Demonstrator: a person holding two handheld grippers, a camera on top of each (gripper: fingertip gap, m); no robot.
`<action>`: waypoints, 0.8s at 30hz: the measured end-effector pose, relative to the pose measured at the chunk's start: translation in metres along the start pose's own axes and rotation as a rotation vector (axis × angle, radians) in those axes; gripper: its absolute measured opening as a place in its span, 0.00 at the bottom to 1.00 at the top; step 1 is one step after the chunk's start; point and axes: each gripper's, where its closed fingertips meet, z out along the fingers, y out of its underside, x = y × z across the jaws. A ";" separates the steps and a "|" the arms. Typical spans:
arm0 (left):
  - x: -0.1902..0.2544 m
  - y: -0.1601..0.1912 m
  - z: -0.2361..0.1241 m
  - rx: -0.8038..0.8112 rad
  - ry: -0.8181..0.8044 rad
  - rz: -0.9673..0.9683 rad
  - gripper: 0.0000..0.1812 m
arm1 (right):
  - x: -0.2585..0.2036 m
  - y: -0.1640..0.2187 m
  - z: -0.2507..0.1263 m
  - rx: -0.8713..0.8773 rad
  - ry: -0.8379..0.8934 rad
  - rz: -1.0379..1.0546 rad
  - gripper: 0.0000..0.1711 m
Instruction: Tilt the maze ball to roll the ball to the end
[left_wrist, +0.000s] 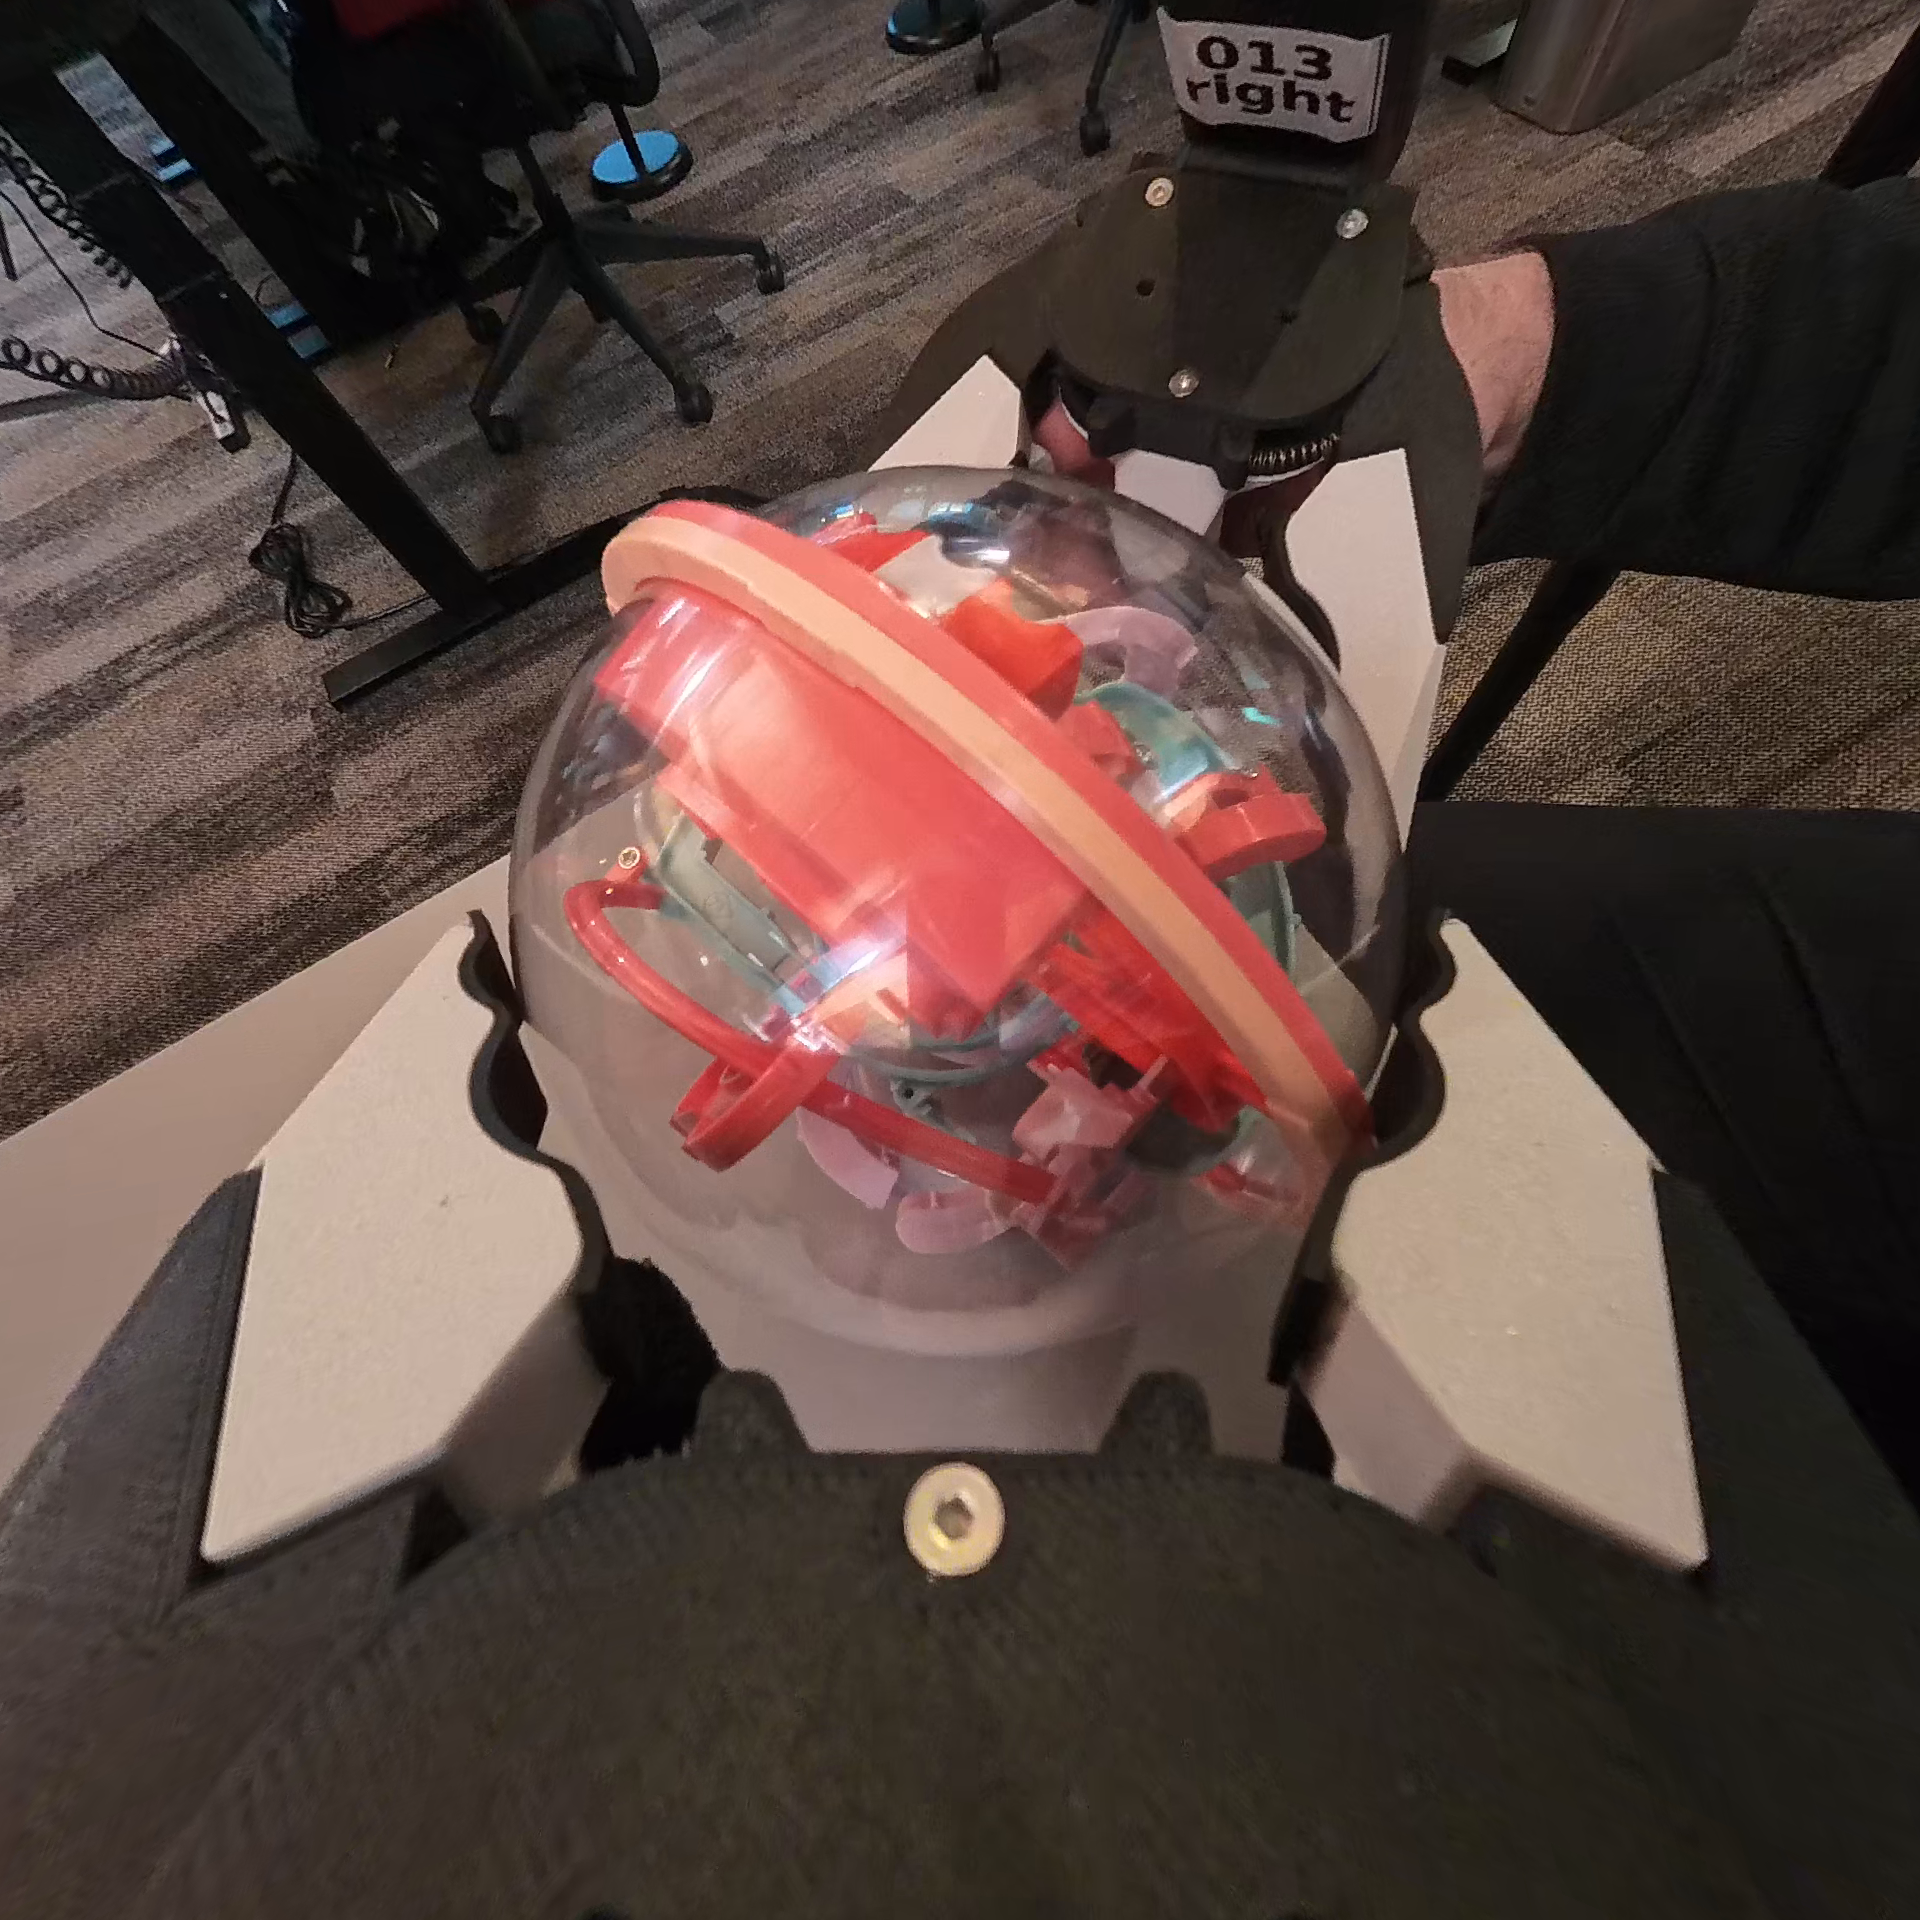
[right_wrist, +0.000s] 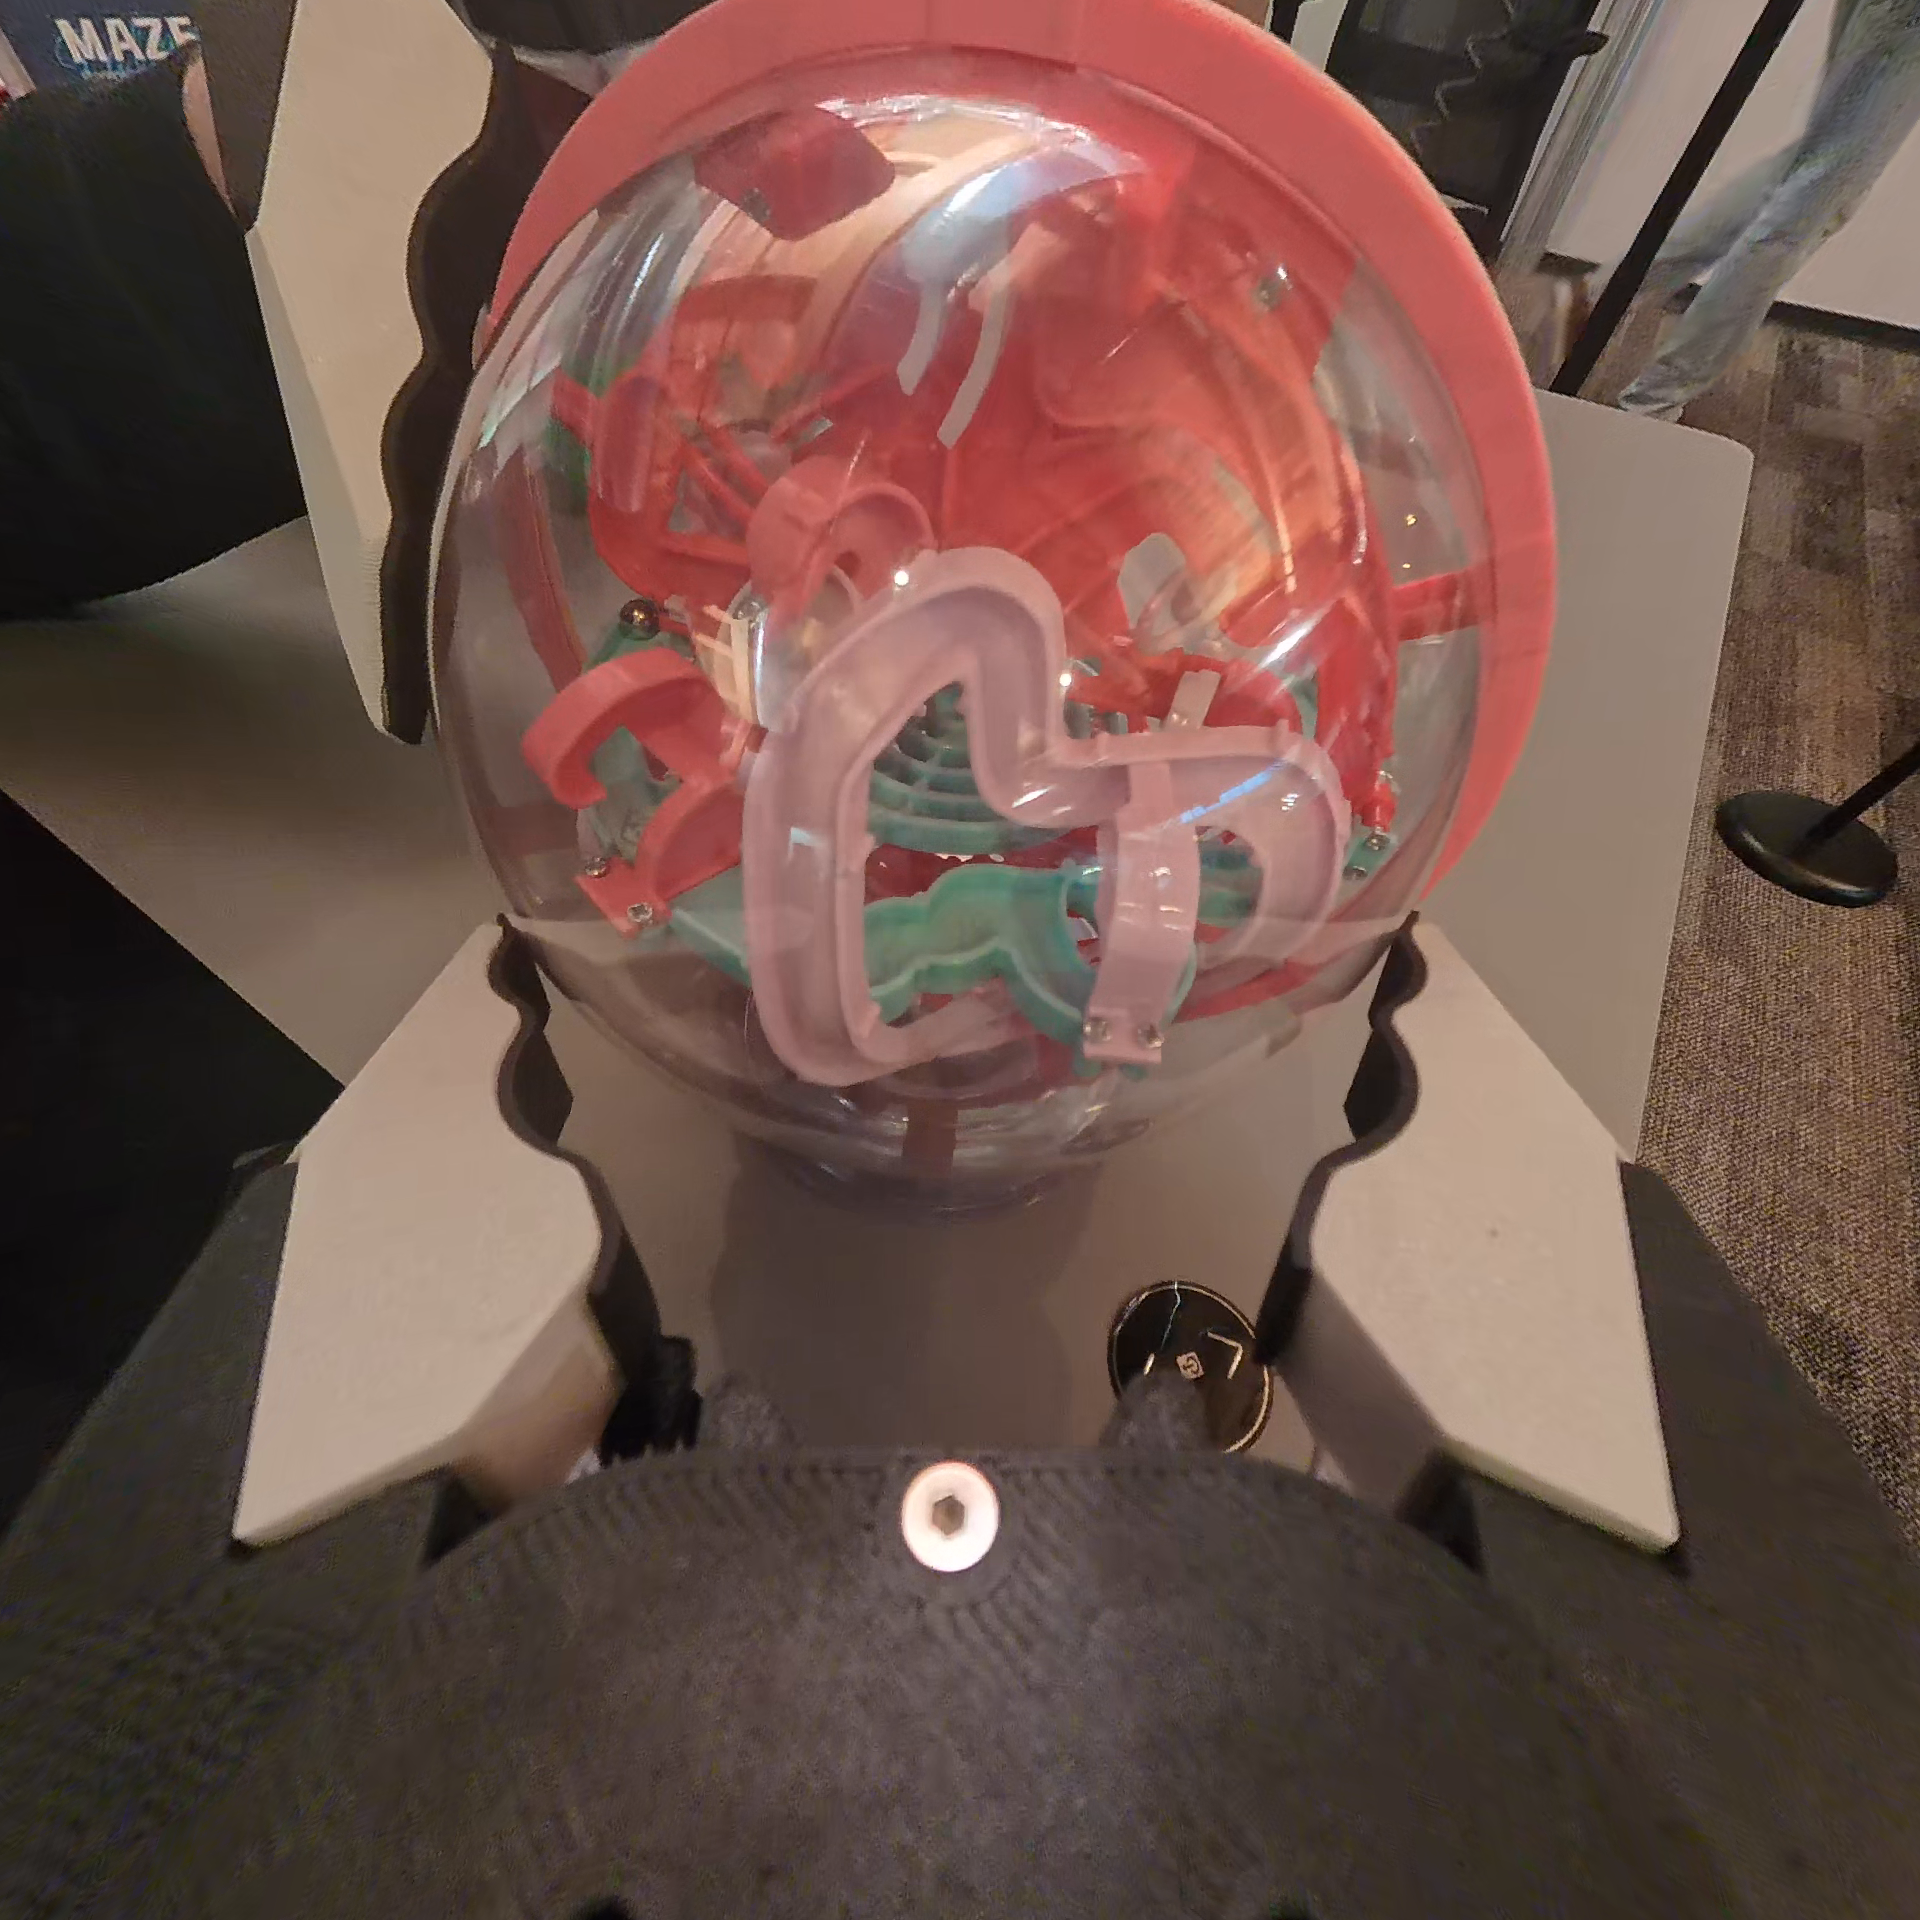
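The maze ball (left_wrist: 935, 883) is a clear sphere with a red and cream ring around it and red, teal and pink tracks inside. My left gripper (left_wrist: 956, 935) is shut on its sides, the toothed fingers pressing left and right. My right gripper (right_wrist: 956, 935) is shut on the same maze ball (right_wrist: 966, 623) from the opposite side. The ring is tilted diagonally in the left wrist view. A small dark metal ball (right_wrist: 636, 620) sits on a teal track at the left inside the sphere. The right gripper (left_wrist: 1226, 488) shows beyond the sphere, held by a hand (left_wrist: 1496, 353).
Grey patterned carpet (left_wrist: 208, 779) lies below. Office chairs (left_wrist: 582, 260) and a black desk leg (left_wrist: 312, 416) stand at the far left. A black sleeve (left_wrist: 1714, 395) is at the right. A black stanchion base (right_wrist: 1808, 842) and a person's legs (right_wrist: 1745, 208) are at the right.
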 end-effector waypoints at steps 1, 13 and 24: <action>0.000 0.000 0.000 -0.001 0.000 0.000 0.87 | 0.000 0.000 0.000 0.002 0.000 0.000 0.89; 0.002 0.000 0.002 -0.056 -0.020 0.015 0.87 | 0.001 -0.010 -0.004 -0.025 0.094 -0.113 0.91; 0.000 0.000 0.001 -0.037 -0.009 -0.005 0.87 | 0.003 -0.011 -0.004 -0.044 0.088 -0.119 0.91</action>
